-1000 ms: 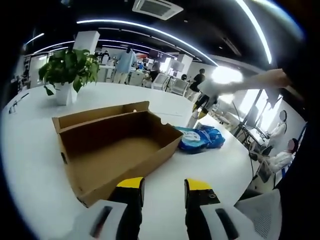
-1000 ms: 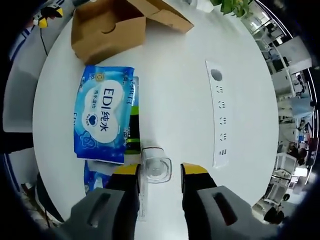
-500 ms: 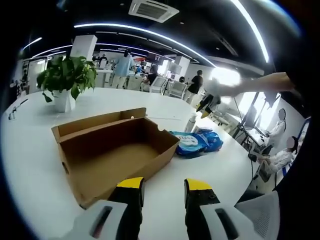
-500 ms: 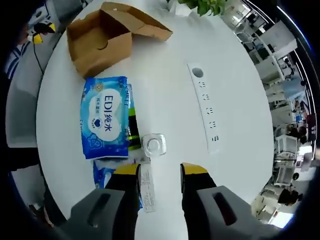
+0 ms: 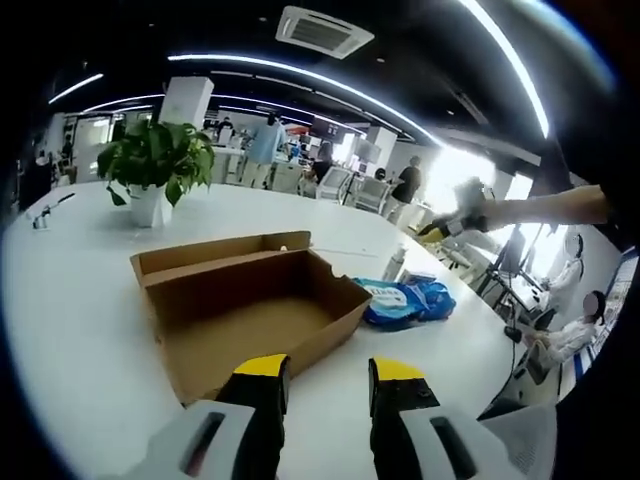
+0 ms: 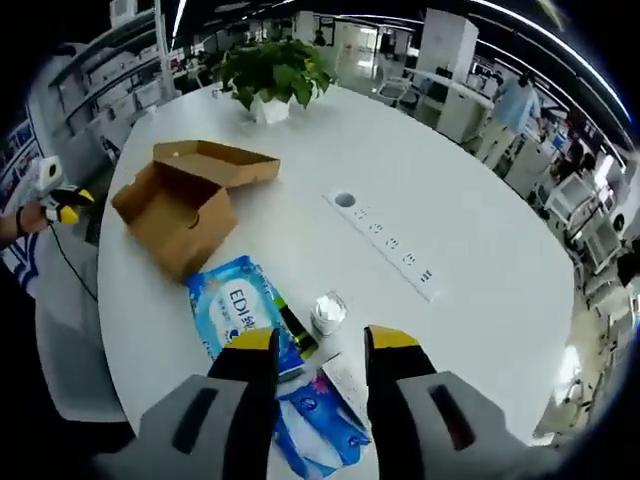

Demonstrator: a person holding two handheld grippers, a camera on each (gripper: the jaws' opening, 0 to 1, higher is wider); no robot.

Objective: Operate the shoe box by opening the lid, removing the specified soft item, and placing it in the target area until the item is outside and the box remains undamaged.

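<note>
Final stage of the task, by the look of it: shoe box (image 5: 250, 305) open at centre of the left gripper view, lid folded back flat behind it, interior bare cardboard, no tear or crush visible. Soft item, a blue wipes pack (image 6: 243, 312), already out on the white worktop (image 6: 450, 230), lower centre of the right gripper view, just beside the box's near corner. Same pack (image 5: 405, 300) visible right of centre in the left gripper view, close to the box's right end.

Left gripper (image 5: 327, 380) at the bottom of its view, jaws parted with a clear gap, nothing between them, hanging above the worktop short of the box. Right gripper (image 6: 319, 350) likewise parted and empty, raised well above the pack. Right gripper also seen from afar (image 5: 445, 228), upper right of the left gripper view, on an outstretched arm.

Next move, as a judgement: little left beyond confirming the pack lies in the target area; no marked target area discernible. If a shift is needed, a light pinch on the pack's edge, clear of the box wall.

Writing: "EDI" in white on the pack, followed by Chinese characters. A second blue packet (image 6: 315, 420) between the right jaws, print too small to read. Small clear cup (image 6: 327, 312) beside the pack; long white power strip (image 6: 385, 240) across the worktop; potted plant (image 6: 272, 75) at top.
</note>
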